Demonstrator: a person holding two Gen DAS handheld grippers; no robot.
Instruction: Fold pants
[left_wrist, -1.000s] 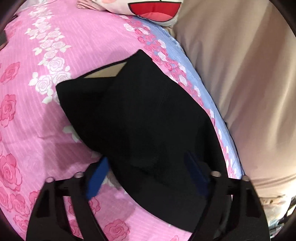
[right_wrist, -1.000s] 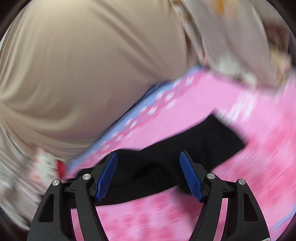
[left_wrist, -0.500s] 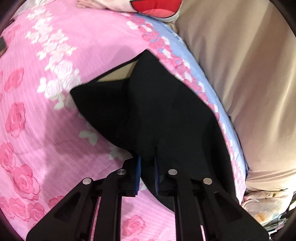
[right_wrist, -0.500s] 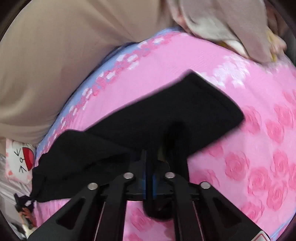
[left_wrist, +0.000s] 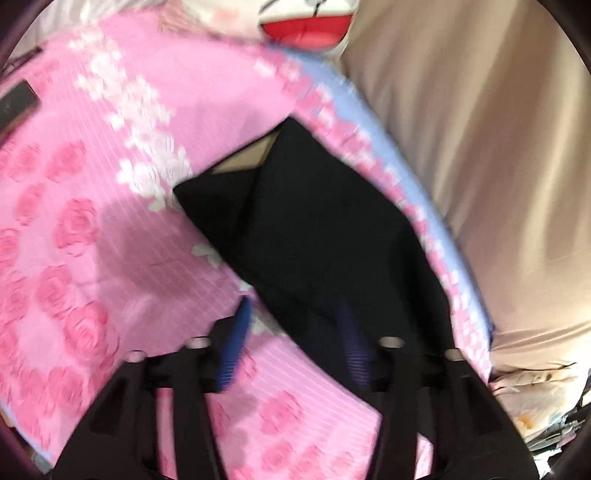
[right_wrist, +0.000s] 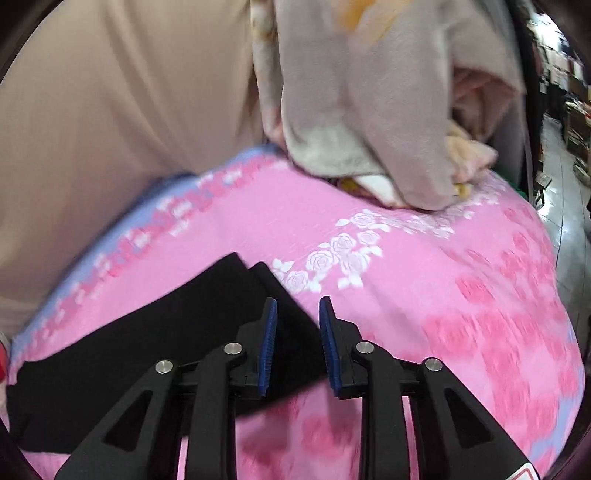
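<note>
While both grippers hang over the bed, the black pants (left_wrist: 314, 236) lie folded on the pink rose-printed bedspread (left_wrist: 92, 258), close along its lilac-bordered edge (left_wrist: 417, 177) that meets the beige fabric (left_wrist: 480, 129) beyond; in the left wrist view a pale strip shows at the pants' far corner, though what it is cannot be told; the left gripper (left_wrist: 295, 343) hovers at the pants' near end with its jaws spread and opening; one blue pad (left_wrist: 234, 350) stands over bare bedspread, the other is dim against the black cloth, and neither presses on it; the view is blurred. In the right wrist view the pants (right_wrist: 155, 339) stretch from the lower left up to two pointed corners near the white rose band; the right gripper (right_wrist: 297, 343) has its jaws parted and opening, the corner of the pants showing between and beneath them without being pinched; the pad (right_wrist: 267, 343) on the picture's left is over black cloth, the other over pink. A grey-beige plush bundle (right_wrist: 388, 110) rests at the bedspread's far edge; a cartoon-print cushion (left_wrist: 306, 22) with a red mouth lies at the far corner in the left view; a dark flat object (left_wrist: 14, 107) sits at the left edge there.
</note>
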